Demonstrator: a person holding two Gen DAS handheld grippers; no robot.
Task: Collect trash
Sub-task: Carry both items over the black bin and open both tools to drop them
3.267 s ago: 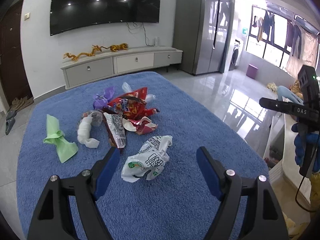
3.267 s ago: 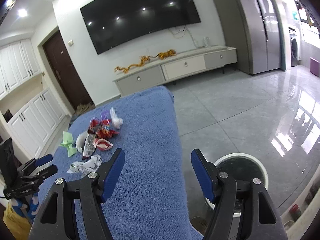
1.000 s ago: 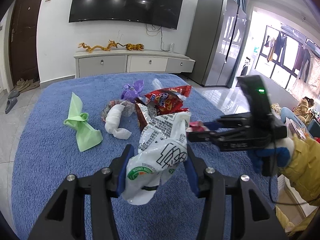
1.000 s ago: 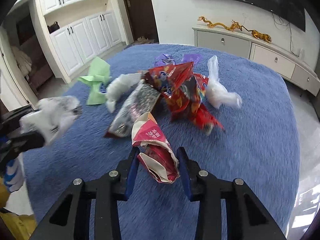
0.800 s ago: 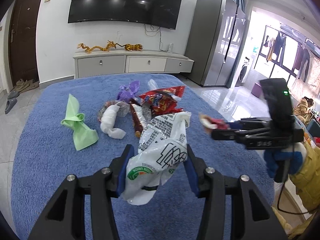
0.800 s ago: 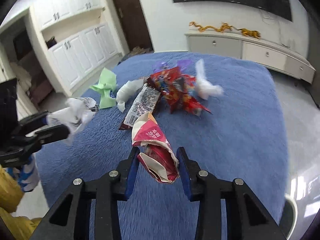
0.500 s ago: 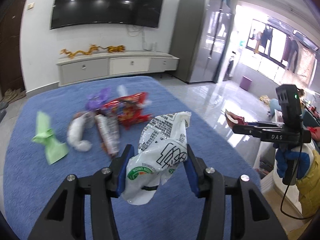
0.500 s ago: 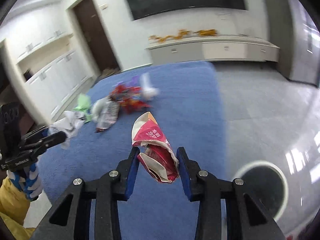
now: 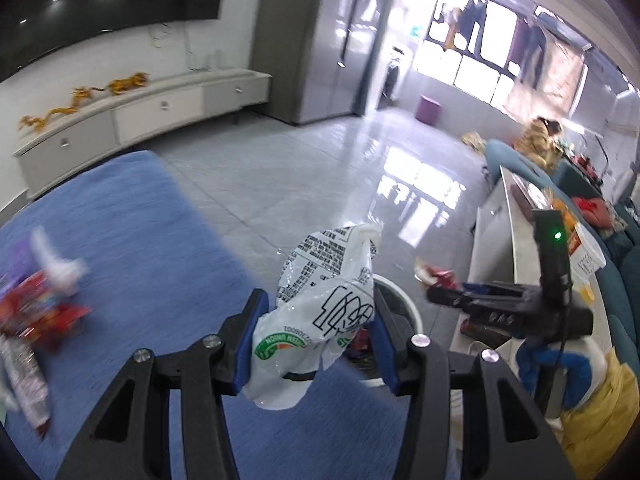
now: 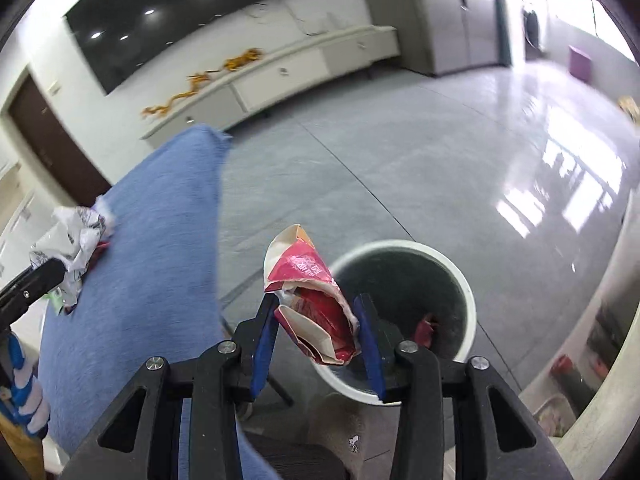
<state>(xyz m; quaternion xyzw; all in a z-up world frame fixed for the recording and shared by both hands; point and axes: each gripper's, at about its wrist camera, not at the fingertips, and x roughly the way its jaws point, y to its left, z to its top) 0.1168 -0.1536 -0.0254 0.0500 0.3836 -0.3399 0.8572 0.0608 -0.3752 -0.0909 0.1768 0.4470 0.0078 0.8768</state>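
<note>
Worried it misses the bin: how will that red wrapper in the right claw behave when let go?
The red wrapper looks thin and crumpled, so probably light and floppy. It may flutter rather than drop straight into the white bin.

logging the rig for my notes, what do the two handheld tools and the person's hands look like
Both tools, left and right, are matte black angular frames with silver screws at the joints and flat blue pads lining the fingers. Seen from the left wrist, the right tool carries an upright black module with a green light, white lettering and a thin black cable. The hand gripping it wears a blue-and-white glove and yellow sleeve.
</note>
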